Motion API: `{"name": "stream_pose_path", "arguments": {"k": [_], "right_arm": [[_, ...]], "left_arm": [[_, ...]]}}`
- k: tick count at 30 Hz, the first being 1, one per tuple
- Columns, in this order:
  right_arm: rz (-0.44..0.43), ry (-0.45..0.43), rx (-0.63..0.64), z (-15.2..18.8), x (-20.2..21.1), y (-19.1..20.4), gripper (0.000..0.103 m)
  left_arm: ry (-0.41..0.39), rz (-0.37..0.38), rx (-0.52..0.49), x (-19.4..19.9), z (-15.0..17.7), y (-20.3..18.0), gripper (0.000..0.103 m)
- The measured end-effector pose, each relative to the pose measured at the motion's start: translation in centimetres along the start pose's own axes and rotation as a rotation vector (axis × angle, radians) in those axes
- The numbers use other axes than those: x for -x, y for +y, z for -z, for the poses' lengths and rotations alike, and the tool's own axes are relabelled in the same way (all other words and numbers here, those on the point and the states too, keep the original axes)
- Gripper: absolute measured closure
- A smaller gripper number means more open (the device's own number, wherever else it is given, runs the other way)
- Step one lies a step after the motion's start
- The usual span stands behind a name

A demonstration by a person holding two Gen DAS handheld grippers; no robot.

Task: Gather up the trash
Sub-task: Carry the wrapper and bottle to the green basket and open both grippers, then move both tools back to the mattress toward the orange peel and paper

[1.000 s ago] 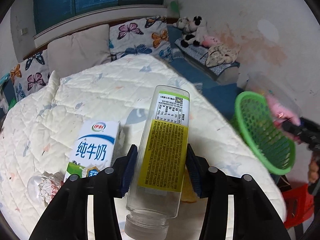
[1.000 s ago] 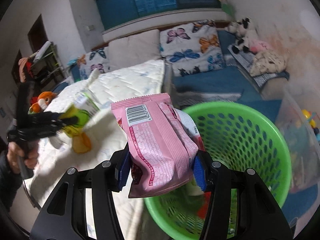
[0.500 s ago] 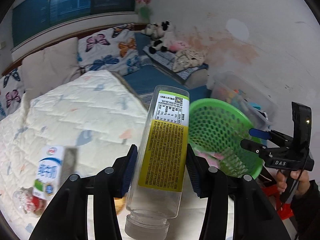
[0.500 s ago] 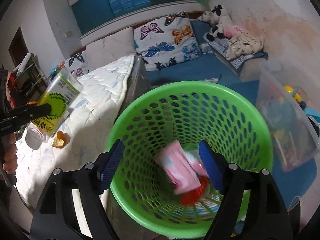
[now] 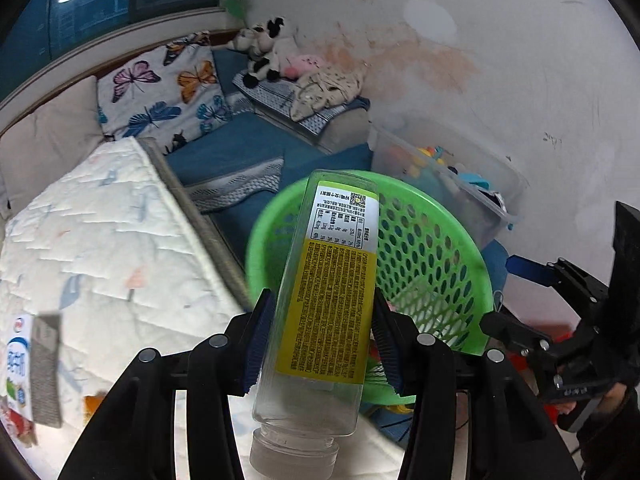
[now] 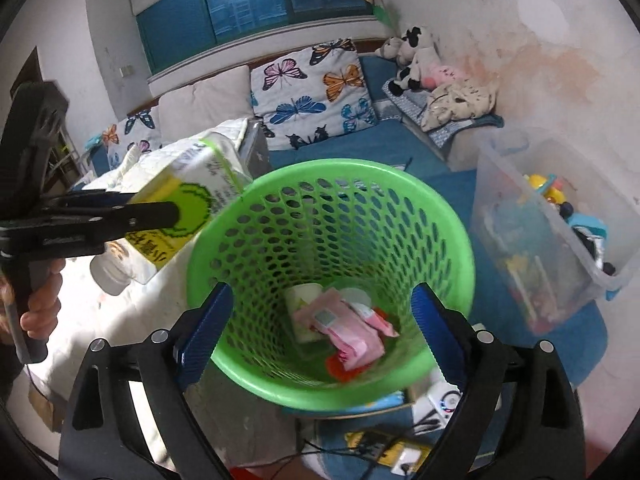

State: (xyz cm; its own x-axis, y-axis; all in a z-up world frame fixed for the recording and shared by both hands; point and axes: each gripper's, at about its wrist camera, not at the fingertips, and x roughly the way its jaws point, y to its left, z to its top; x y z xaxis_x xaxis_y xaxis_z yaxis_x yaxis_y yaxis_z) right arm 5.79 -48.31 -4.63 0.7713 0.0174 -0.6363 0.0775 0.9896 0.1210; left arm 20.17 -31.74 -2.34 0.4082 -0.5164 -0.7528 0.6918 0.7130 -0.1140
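Note:
My left gripper (image 5: 322,340) is shut on a clear plastic bottle (image 5: 328,304) with a yellow label, cap end toward the camera. The bottle's far end hangs over the near rim of the green mesh basket (image 5: 432,264). From the right wrist, the same bottle (image 6: 188,200) sits at the basket's left rim (image 6: 332,170). My right gripper (image 6: 322,324) hovers over the basket, jaws opening with nothing between them. A pink snack bag (image 6: 352,332) lies at the bottom among other trash. A milk carton (image 5: 18,364) remains on the bed.
The white quilted bed (image 5: 100,232) borders the basket on the left. A clear storage bin (image 6: 560,240) full of toys stands to its right by the wall. Cables and a power strip (image 6: 400,452) lie on the floor below. A crumpled wrapper (image 5: 16,428) sits near the carton.
The right gripper opened and the pink bag dropped into the basket. The left gripper swung right with the bottle, from over the bed to the basket's rim.

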Motion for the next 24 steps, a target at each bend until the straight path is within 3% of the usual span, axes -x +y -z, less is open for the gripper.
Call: {"name": "stream_pose_path", "arguments": {"k": [10,13,19,24], "right_arm": [[0.002,-0.004,-0.052,1.1,0.9,-1.7,0.013],[-0.007,-0.008,-0.062,1.1,1.1,-1.7,0.013],[-0.045,-0.017,-0.052,1.0,1.5,-0.2,0.013],[-0.091,-0.014,-0.008,0.8,1.3,2.5,0.013]], "left_arm": [[0.044,0.046,-0.002,-2.4,-0.1,-2.2,0.052],[0.013,0.041,-0.004,-1.4,-0.1,-2.2,0.038],[-0.047,0.033,0.027,1.9,0.4,-0.8,0.038],[-0.071,-0.033,0.058,4.5,2.3,1.5,0.037]]}}
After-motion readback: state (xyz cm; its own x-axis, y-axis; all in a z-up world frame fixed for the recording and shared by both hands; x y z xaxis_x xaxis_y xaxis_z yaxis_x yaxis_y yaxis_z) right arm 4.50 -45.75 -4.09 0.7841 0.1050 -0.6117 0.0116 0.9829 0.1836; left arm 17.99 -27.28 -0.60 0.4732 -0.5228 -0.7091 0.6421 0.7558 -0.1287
